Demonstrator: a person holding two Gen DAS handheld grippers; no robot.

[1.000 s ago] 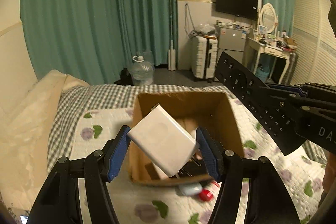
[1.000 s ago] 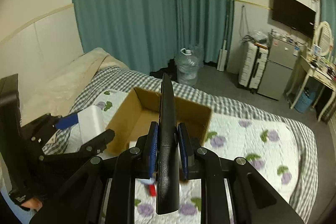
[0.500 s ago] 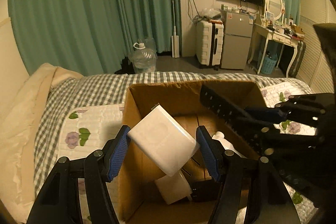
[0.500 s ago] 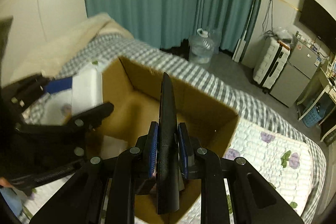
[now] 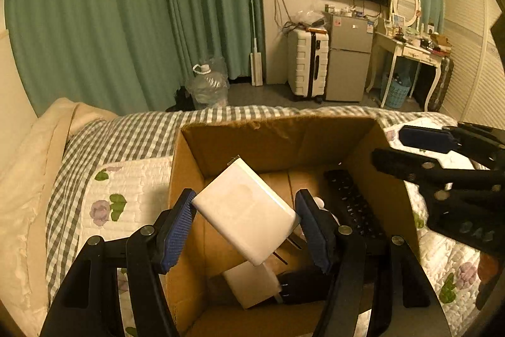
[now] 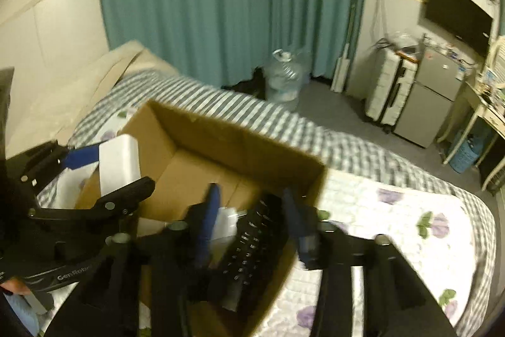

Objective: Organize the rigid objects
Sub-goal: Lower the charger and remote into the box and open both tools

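A brown cardboard box point(image 5: 277, 128) stands open on the bed; it also shows in the right wrist view point(image 6: 195, 131). My left gripper point(image 5: 246, 217) is shut on a white power adapter point(image 5: 246, 210) and holds it tilted above the box's near left part. My right gripper point(image 6: 252, 220) is open above the box's right side and holds nothing. The black remote control point(image 5: 350, 207) lies inside the box against its right wall, also seen in the right wrist view point(image 6: 252, 245). Another white block point(image 5: 252, 283) and a black item point(image 5: 300, 286) lie on the box floor.
The box sits on a floral quilt point(image 5: 126, 195) over a grey checked blanket point(image 5: 126, 131). A beige pillow point(image 5: 28, 153) lies at the left. Beyond the bed are green curtains point(image 5: 126, 21), a water jug point(image 5: 206, 84), a white suitcase point(image 5: 307, 65) and a dressing table point(image 5: 407, 52).
My right gripper has opened and let go of the remote, which now lies in the box. The right gripper has pulled back to the right. The left gripper still holds the adapter over the box.
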